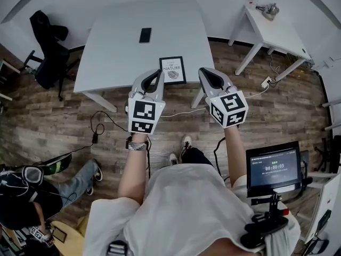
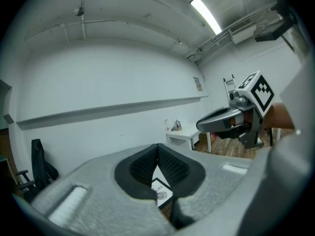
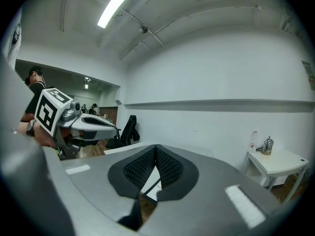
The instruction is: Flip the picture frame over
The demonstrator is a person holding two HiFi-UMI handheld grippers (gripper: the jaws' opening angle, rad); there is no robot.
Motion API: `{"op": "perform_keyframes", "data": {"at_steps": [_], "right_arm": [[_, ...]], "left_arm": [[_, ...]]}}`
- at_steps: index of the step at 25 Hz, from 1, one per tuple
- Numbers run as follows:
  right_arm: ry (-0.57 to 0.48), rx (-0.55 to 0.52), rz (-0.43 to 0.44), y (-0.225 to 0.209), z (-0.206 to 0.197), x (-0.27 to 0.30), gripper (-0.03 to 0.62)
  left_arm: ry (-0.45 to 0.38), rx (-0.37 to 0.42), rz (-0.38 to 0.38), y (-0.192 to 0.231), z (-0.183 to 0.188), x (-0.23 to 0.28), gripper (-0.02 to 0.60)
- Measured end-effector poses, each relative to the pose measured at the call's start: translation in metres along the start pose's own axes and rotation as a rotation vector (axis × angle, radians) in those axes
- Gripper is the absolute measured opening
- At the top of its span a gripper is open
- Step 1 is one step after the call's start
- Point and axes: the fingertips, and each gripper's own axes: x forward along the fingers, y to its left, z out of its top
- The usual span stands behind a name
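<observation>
A black picture frame (image 1: pixel 173 70) with a white print lies face up near the front edge of the pale table (image 1: pixel 117 47). My left gripper (image 1: pixel 158 73) hovers at the frame's left side, jaws shut and holding nothing. To the frame's right is my right gripper (image 1: pixel 204 71), likewise shut and holding nothing. In the left gripper view the closed fingertips (image 2: pixel 157 147) meet above the frame (image 2: pixel 161 191), and the right gripper (image 2: pixel 200 125) shows at the right. In the right gripper view the frame (image 3: pixel 151 185) peeks out below the closed tips (image 3: pixel 156 147), with the left gripper (image 3: pixel 115 128) at the left.
A dark phone (image 1: pixel 145 34) lies further back on the table. A black chair with a jacket (image 1: pixel 48 44) stands at the left, and a small white side table (image 1: pixel 274 30) at the back right. Cables (image 1: pixel 104 124) cross the wooden floor. A person (image 1: pixel 32 191) sits at the lower left.
</observation>
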Motion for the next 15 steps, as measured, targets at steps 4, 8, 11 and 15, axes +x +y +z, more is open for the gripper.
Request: {"op": "perform_keyframes", "data": {"at_steps": [4,8,11,15], "right_arm": [[0.039,0.021,0.023,-0.049,-0.005,0.063,0.015],[0.063,0.004,0.054,-0.086,-0.01,0.101,0.032],[0.075,-0.059,0.091,-0.083,-0.019,0.107,0.054],[0.103,-0.125,0.161,-0.067,-0.042,0.105,0.087]], "left_arm": [[0.047,-0.012,-0.012,0.03,-0.005,0.075,0.005],[0.092,0.014,-0.023,0.041,-0.01,0.129,0.005],[0.107,0.054,-0.023,0.038,-0.021,0.134,0.005],[0.167,0.1,-0.041,0.022,-0.051,0.128,0.039]]}}
